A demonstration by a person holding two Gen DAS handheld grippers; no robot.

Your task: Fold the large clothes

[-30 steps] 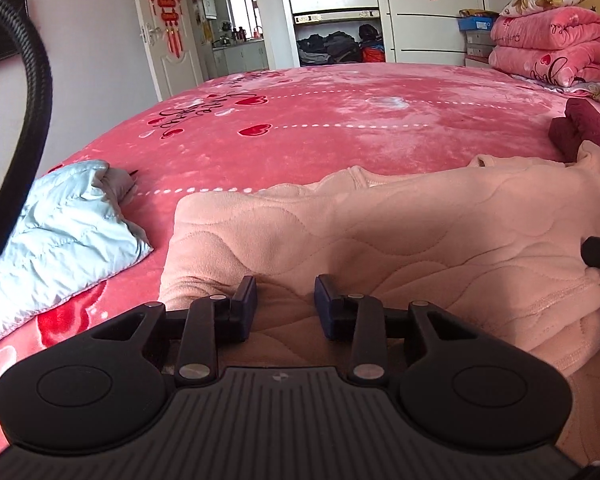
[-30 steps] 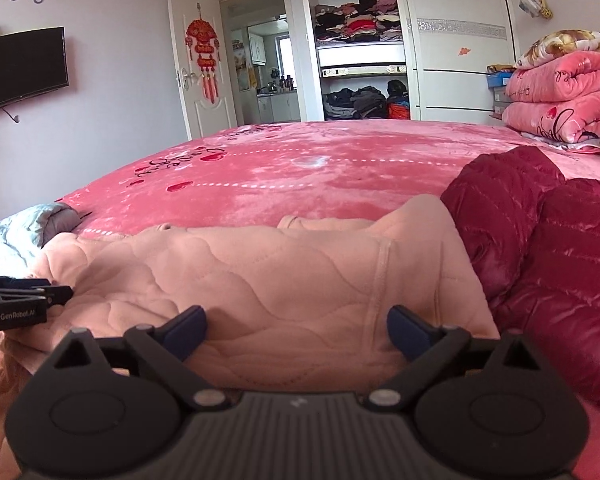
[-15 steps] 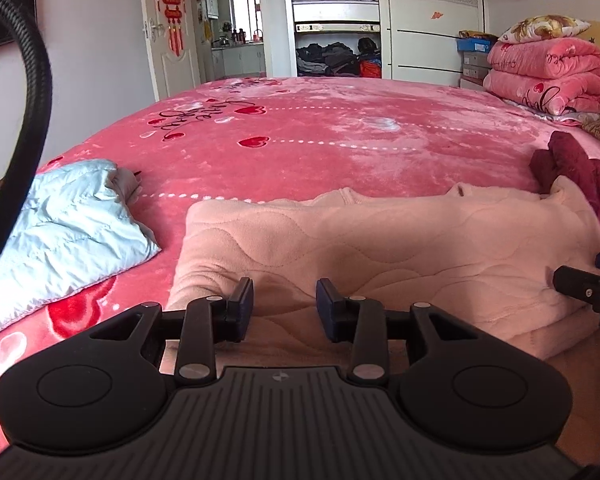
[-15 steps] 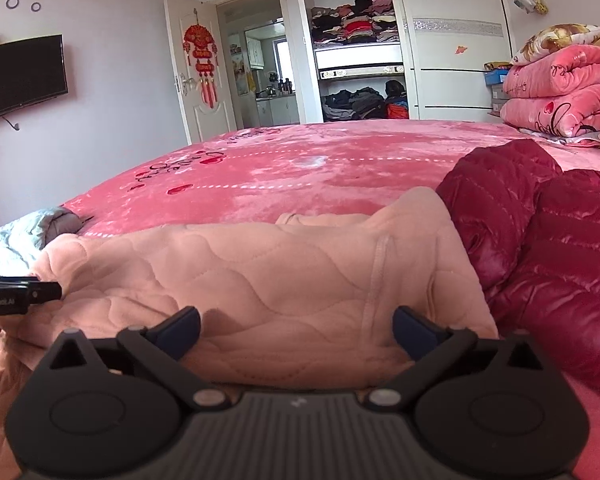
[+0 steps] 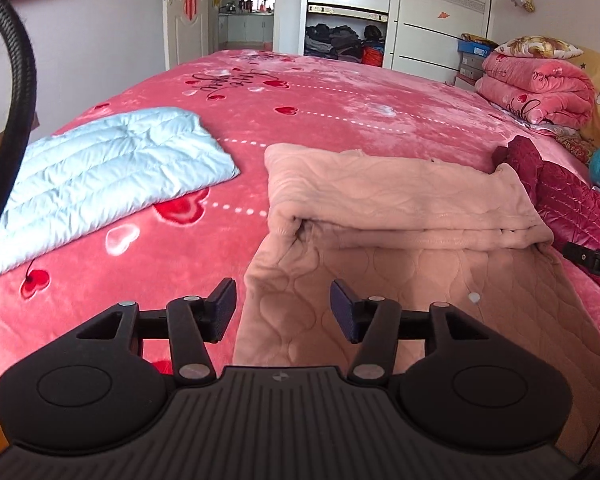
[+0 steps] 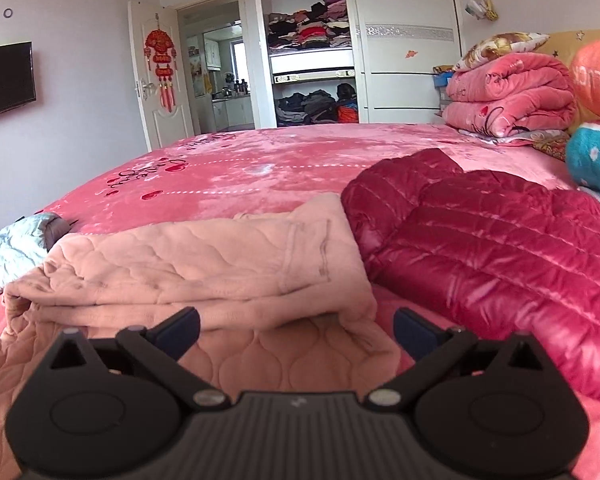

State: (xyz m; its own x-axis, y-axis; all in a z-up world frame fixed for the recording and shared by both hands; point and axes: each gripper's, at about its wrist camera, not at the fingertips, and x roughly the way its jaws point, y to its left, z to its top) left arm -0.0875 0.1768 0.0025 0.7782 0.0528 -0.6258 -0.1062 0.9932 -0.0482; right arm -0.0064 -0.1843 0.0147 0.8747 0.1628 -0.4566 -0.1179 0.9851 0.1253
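Note:
A pale pink quilted garment lies on the bed, its far part folded over into a thick band, its near part spread flat toward me. It also shows in the right wrist view. My left gripper is open and empty, above the garment's near left edge. My right gripper is wide open and empty, just before the folded band's right end. The right gripper's tip shows at the right edge of the left wrist view.
A light blue padded jacket lies folded on the left of the red bed cover. A dark red puffer jacket lies right of the pink garment, touching it. Folded pink blankets and pillows stack at the far right. A black cable hangs at left.
Both grippers have pulled back and risen from the pink garment. The left jaws have opened wider. The folded band now lies farther off, with the flat near part in view.

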